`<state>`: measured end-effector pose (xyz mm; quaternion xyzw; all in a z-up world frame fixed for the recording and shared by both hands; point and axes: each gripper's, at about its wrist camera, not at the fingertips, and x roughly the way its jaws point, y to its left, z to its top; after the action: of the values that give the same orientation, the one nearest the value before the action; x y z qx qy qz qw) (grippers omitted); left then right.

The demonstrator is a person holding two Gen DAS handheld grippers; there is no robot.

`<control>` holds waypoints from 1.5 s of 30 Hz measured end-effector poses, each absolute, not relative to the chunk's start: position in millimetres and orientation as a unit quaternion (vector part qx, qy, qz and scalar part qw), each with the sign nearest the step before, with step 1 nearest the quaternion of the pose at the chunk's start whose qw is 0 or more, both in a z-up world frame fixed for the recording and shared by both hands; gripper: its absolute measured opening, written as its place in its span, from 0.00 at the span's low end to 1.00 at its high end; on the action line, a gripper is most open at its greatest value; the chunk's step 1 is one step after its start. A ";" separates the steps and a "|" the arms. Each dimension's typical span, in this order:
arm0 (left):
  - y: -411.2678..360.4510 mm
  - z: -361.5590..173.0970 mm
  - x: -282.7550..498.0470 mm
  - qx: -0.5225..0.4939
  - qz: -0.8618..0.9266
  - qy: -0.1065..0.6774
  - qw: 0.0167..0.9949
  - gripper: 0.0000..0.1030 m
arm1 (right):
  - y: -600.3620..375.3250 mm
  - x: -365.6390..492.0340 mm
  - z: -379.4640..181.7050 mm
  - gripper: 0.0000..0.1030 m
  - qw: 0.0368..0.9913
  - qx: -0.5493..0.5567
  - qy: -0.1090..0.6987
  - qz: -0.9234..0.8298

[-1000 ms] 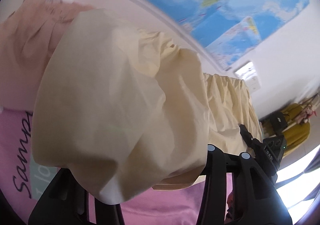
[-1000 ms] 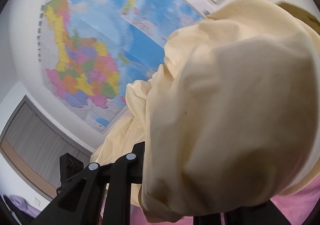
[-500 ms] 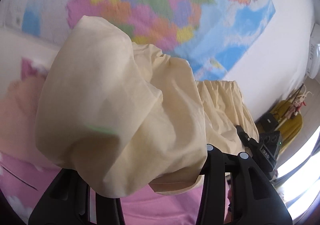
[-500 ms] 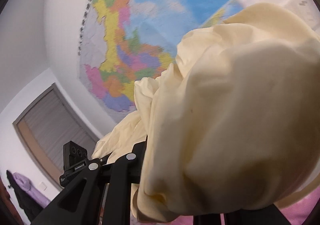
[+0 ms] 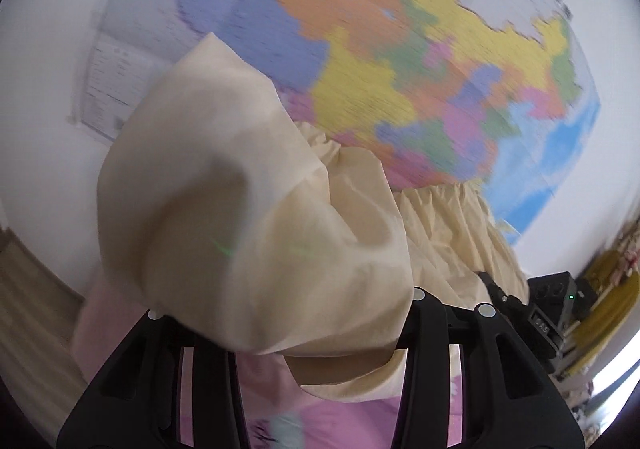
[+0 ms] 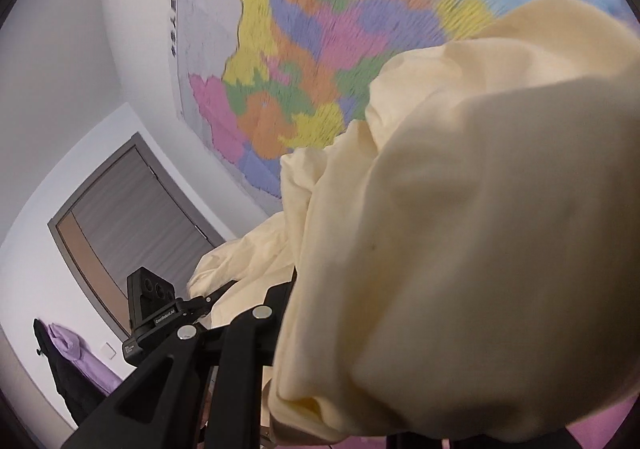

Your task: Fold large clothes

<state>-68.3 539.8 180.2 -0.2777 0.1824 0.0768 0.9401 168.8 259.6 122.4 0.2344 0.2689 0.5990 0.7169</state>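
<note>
In the left wrist view, the left gripper [image 5: 280, 337] is closed on a bunch of the cream cloth [image 5: 248, 233]; the cloth puffs up in a big soft lump over both black fingers [image 5: 436, 333] and hides their tips; more of the cloth, with a gathered edge, stretches off to the right toward the other gripper [image 5: 520, 313], which shows small and far at the right; behind the cloth hangs a bright wall map [image 5: 420, 49], blurry here, on a white wall [image 5: 40, 109]; low down, near the camera, there is a pink sheet [image 5: 340, 425].

In the right wrist view, the right gripper [image 6: 320, 361] has the cream cloth [image 6: 480, 249] bunched over it; the cloth covers the right finger fully, so only the left finger [image 6: 248, 329] shows, and it looks like the jaws are pinched on the cloth, though the tips are hidden; the cloth runs left and far to the left gripper [image 6: 192, 309], which grips the other end; the wall map [image 6: 312, 49] fills the top; a grey door [image 6: 132, 217] stands at the left, with a purple garment [image 6: 80, 357] hanging near it; a strip of pink sheet [image 6: 600, 433] peeks out at the bottom right.
</note>
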 end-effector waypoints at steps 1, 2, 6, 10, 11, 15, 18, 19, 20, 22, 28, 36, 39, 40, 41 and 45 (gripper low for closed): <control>552.0 178.8 -68.3 -0.276 0.084 0.181 0.940 0.39 | 273.6 167.7 123.4 0.17 0.718 0.226 0.263 0.603; 559.8 177.1 -68.0 -0.279 0.092 0.179 0.939 0.38 | 284.2 166.0 122.4 0.17 0.717 0.222 0.261 0.608; 600.8 157.6 -75.0 -0.282 0.123 0.159 0.938 0.36 | 326.5 156.7 99.6 0.17 0.703 0.202 0.267 0.628; 634.9 91.9 -86.3 -0.289 0.155 0.184 0.927 0.36 | 369.9 152.2 19.8 0.18 0.673 0.163 0.365 0.623; 646.8 60.9 -88.0 -0.308 0.166 0.206 0.914 0.36 | 377.4 154.8 -2.9 0.18 0.658 0.163 0.402 0.615; 667.6 -16.7 -98.2 -0.354 0.184 0.253 0.881 0.37 | 382.5 157.1 -76.0 0.31 0.610 0.186 0.501 0.585; 672.8 -26.2 -110.7 -0.371 0.179 0.241 0.879 0.42 | 375.2 151.5 -73.4 0.54 0.604 0.183 0.502 0.591; 673.3 -26.4 -111.0 -0.369 0.180 0.242 0.879 0.43 | 370.6 150.4 -69.9 0.57 0.603 0.185 0.503 0.591; 674.5 -26.6 -110.8 -0.366 0.181 0.243 0.880 0.44 | 365.0 150.3 -66.5 0.60 0.604 0.188 0.503 0.589; 674.9 -27.1 -109.7 -0.359 0.185 0.249 0.880 0.45 | 353.6 152.8 -64.3 0.60 0.597 0.210 0.503 0.590; 663.5 -19.7 -104.6 -0.332 0.208 0.255 0.884 0.48 | 341.2 143.6 -49.7 0.19 0.619 0.200 0.479 0.590; 654.5 -29.3 -105.9 -0.307 0.260 0.277 0.873 0.60 | 348.8 129.8 -64.0 0.30 0.630 0.157 0.509 0.565; 651.2 -27.0 -108.6 -0.300 0.274 0.285 0.868 0.66 | 348.5 124.9 -54.0 0.50 0.647 0.132 0.506 0.555; 650.7 -26.2 -110.0 -0.300 0.278 0.286 0.867 0.67 | 344.4 123.5 -49.1 0.52 0.654 0.120 0.503 0.552; 650.0 -25.1 -111.5 -0.299 0.281 0.286 0.866 0.69 | 342.2 120.2 -45.0 0.54 0.659 0.113 0.499 0.552; 635.7 -15.3 -126.4 -0.267 0.308 0.275 0.871 0.91 | 344.2 114.2 -36.0 0.59 0.682 0.066 0.482 0.546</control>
<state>-126.4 635.7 -15.3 -0.2675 0.2749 0.3080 0.8707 114.2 344.2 -36.0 0.0665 0.4816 0.5461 0.6822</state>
